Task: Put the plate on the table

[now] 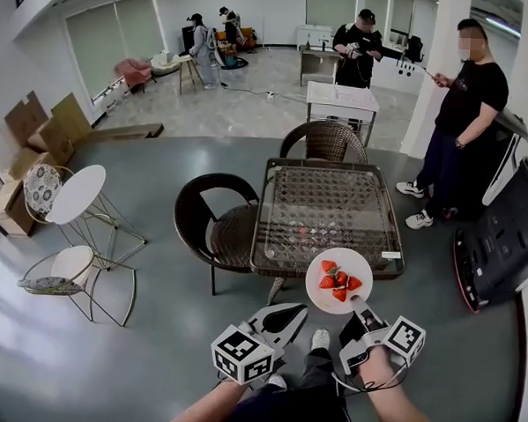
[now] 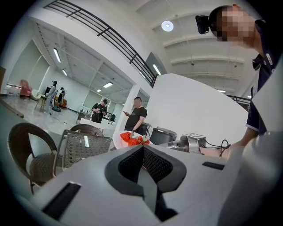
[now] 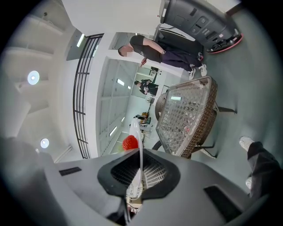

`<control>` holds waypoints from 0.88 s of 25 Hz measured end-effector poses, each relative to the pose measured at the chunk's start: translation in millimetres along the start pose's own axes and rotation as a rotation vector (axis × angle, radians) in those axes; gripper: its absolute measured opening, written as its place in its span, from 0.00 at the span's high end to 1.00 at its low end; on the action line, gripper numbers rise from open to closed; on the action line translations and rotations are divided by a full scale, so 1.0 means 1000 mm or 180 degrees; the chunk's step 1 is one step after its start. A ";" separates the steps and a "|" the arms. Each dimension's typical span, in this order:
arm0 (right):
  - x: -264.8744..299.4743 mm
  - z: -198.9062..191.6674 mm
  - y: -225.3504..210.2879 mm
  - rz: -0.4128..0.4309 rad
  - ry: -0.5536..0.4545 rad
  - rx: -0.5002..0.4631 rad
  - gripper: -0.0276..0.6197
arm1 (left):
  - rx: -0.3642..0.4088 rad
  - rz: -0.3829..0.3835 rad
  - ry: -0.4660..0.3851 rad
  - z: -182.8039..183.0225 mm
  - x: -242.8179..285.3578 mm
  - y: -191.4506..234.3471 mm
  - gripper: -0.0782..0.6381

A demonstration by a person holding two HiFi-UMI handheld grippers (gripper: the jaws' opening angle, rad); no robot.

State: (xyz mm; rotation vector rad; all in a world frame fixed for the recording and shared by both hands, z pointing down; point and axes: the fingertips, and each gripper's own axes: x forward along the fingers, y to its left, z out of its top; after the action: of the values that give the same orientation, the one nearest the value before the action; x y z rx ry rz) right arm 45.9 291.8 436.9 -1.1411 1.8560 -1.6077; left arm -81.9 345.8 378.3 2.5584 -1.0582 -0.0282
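Observation:
A white plate (image 1: 326,293) with several strawberries (image 1: 339,280) hangs in the air over the near edge of the glass-topped wicker table (image 1: 326,213). My right gripper (image 1: 358,308) is shut on the plate's near rim. In the right gripper view the plate (image 3: 139,152) shows edge-on between the jaws, with one strawberry (image 3: 129,142) beside it. My left gripper (image 1: 289,318) sits left of the plate and below it, shut and holding nothing; in its own view the plate (image 2: 121,139) with the berries (image 2: 132,139) lies just beyond its closed jaws (image 2: 142,152).
A dark wicker chair (image 1: 212,219) stands left of the table and another (image 1: 325,140) behind it. White metal chairs (image 1: 71,196) are at the left. A person in black (image 1: 459,119) stands right of the table, next to a black machine (image 1: 505,240). More people are at the back.

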 end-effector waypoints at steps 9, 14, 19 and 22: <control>0.041 0.041 0.001 0.0093 0.0031 -0.0051 0.94 | 0.0003 0.0043 -0.0001 0.011 0.039 0.026 0.88; 0.072 0.068 -0.007 0.0105 0.0091 -0.0053 0.94 | -0.0006 0.0080 0.0019 0.015 0.074 0.049 0.88; 0.110 0.099 -0.015 0.0139 0.0170 -0.0075 0.94 | -0.0055 0.0113 0.0080 0.016 0.114 0.074 0.88; 0.134 0.120 -0.022 0.0151 0.0213 -0.0078 0.94 | -0.0054 0.0195 0.0119 0.018 0.139 0.094 0.88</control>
State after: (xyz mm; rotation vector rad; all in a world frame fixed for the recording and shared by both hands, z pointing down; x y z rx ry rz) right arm 67.7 112.9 455.0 -1.0575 1.9354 -1.6195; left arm -48.1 183.5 410.9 2.5000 -1.1169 0.0265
